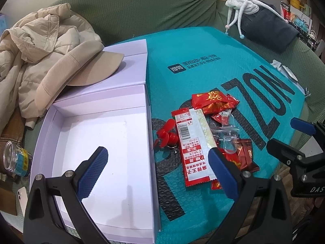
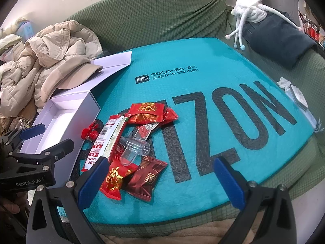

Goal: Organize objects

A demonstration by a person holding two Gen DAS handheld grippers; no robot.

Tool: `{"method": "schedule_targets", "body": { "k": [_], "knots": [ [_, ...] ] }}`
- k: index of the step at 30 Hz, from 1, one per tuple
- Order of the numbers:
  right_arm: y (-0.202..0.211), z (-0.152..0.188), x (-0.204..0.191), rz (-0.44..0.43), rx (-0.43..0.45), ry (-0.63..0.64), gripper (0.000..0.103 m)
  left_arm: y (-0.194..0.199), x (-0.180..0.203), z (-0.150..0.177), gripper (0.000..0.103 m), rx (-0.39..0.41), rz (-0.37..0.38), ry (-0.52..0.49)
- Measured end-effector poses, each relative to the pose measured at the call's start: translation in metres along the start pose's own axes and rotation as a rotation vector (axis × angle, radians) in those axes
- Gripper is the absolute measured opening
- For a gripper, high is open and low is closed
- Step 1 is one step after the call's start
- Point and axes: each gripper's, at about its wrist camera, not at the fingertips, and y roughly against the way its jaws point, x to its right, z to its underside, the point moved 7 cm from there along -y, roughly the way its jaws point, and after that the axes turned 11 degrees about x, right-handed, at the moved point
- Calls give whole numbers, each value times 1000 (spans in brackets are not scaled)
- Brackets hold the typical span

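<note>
Both my tongs, left (image 1: 158, 162) and right (image 2: 160, 169), hang spread and empty; next, I'd pinch the long red-and-white snack packet (image 1: 192, 144) into the open white cardboard box (image 1: 97, 142).

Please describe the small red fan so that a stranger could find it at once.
On the teal mailer, snacks lie heaped beside the open white box. The small red fan lies between box and heap, partly under the long barcoded packet. It alone is solid plastic with rounded blades.
</note>
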Motion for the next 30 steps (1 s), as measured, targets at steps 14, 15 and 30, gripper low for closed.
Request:
{"method": "schedule_targets", "body": {
  "k": [14, 15, 30],
  "knots": [
    [0, -1, -2, -4, -2, 8, 103, 1, 0, -3, 99, 1, 8, -12],
    [0, -1, -1, -4, -1, 8, 103, 0, 1, -3, 99, 1, 8, -12],
    [8, 0, -3, -4, 8, 14, 103, 4, 4, -1, 99, 4, 20, -20]
  ]
}}
